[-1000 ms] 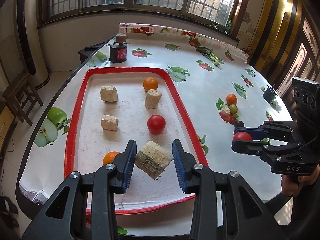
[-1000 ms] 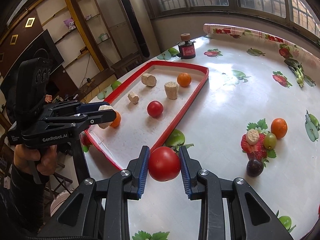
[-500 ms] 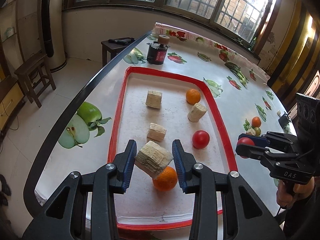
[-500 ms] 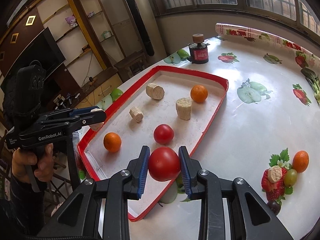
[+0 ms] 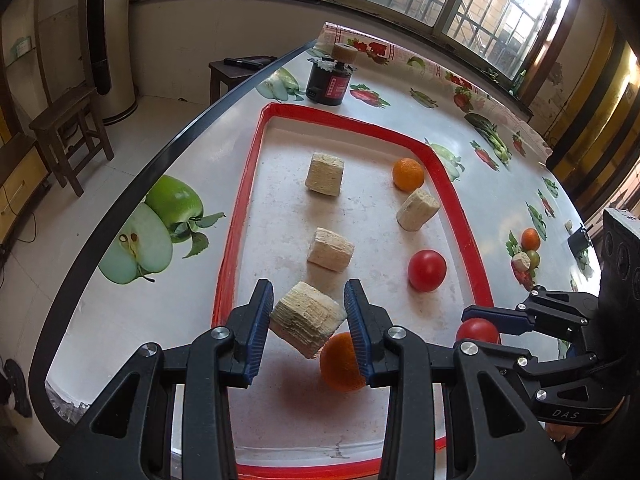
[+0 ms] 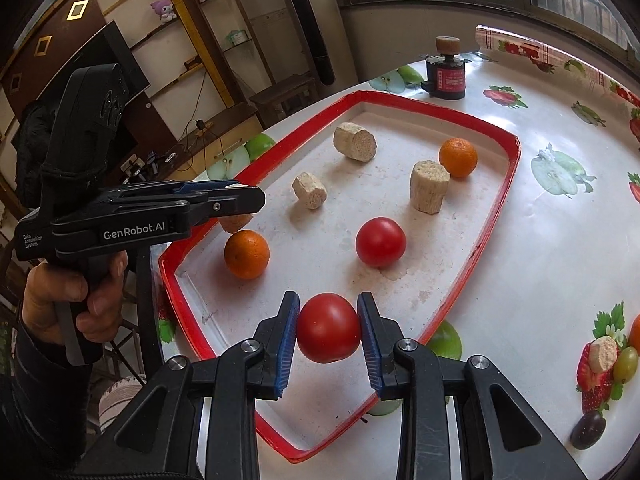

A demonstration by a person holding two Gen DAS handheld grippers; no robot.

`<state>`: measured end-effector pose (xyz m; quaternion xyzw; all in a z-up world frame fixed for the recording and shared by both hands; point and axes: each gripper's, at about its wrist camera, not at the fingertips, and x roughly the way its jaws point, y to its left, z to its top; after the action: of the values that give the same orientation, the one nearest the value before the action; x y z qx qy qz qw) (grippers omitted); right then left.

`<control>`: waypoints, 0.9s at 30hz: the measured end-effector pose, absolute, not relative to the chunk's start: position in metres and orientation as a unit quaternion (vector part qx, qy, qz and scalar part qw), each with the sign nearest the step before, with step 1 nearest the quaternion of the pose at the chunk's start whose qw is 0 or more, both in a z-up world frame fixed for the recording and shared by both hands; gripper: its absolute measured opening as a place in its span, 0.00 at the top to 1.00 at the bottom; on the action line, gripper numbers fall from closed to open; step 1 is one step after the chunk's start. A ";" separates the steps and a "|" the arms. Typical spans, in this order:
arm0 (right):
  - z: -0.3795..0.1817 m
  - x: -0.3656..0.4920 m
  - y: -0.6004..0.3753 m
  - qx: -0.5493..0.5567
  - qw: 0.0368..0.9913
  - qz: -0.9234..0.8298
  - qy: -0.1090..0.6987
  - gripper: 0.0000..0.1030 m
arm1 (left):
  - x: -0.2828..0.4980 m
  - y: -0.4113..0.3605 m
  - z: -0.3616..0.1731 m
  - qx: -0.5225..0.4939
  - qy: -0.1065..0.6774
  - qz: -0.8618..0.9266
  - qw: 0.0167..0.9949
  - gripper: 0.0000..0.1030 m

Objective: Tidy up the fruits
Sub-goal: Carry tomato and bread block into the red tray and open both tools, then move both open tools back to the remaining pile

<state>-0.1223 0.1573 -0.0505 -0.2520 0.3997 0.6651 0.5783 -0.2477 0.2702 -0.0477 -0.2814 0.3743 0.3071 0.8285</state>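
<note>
Red plastic rimmed the tray (image 5: 452,184), and I had both loads over its near end. My left claw (image 5: 308,322) gripped a pale corn chunk (image 5: 306,322) above an orange (image 5: 342,362); my right claw (image 6: 328,330) pinched a tomato (image 6: 328,328). I judged it best to lower each into open floor, the chunk clear of that orange, the tomato beside the other tomato (image 6: 380,242), and release low so nothing rolled. I could read "GenRobot.AI" and "DAS" on the claws; the label on the dark jar (image 6: 446,76) on the tabletop was illegible
</note>
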 end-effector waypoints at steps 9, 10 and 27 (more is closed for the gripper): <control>-0.064 -0.123 0.164 -0.263 0.579 0.656 0.407 0.71 | -0.241 0.272 -0.057 -0.278 0.390 0.311 0.821 0.66; -0.066 -0.123 0.164 -0.263 0.579 0.656 0.407 0.71 | -0.241 0.272 -0.058 -0.278 0.391 0.311 0.821 0.66; -0.047 -0.121 0.149 -0.246 0.589 0.663 0.391 0.50 | -0.241 0.261 -0.047 -0.275 0.388 0.322 0.819 0.47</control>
<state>-0.1212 0.1494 -0.0473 -0.2458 0.3907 0.6631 0.5893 -0.2413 0.2614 -0.0469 -0.2745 0.3883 0.3221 0.8186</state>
